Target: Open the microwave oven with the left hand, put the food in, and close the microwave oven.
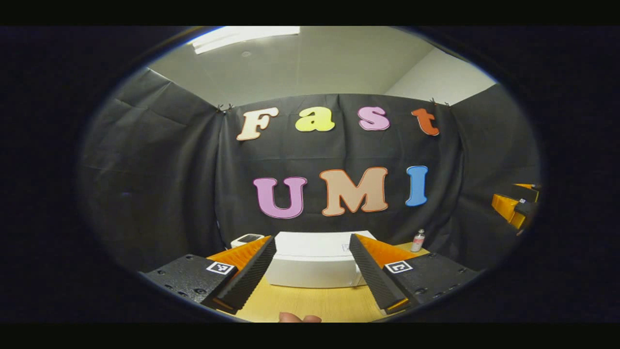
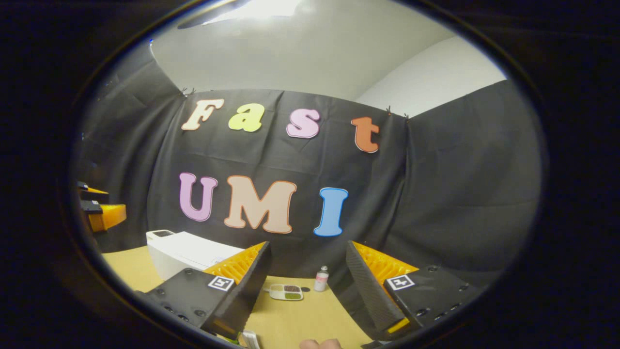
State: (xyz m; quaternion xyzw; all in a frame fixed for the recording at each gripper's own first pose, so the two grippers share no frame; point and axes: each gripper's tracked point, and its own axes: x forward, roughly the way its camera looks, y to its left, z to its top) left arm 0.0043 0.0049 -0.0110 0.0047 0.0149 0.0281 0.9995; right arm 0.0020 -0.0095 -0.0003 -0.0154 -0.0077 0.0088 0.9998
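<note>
Left gripper view: the left gripper (image 1: 312,271) hangs over the table (image 1: 315,303) with its fingers spread wide and nothing between them. Straight ahead, framed by the two fingers, sits the microwave (image 1: 315,261), a white box against the black cloth wall, and its door looks closed, though the front face is hard to read from here. A small white device (image 1: 246,239) stands just left of it, and a small bottle (image 1: 418,241) stands to its right near the wall. At the far right edge the right gripper (image 1: 516,206) shows, raised and well apart from the microwave. A fingertip (image 1: 299,318) peeks in at the bottom edge.

Right gripper view: the right gripper (image 2: 307,291) is also parted wide, gripping nothing. Between its fingers, farther off on the table (image 2: 290,320), lies the food tray (image 2: 286,292), with the bottle (image 2: 321,279) just beside it on the right. The microwave (image 2: 189,252) sits to the left, apart from the tray. The left gripper (image 2: 99,208) shows at the left edge.
</note>
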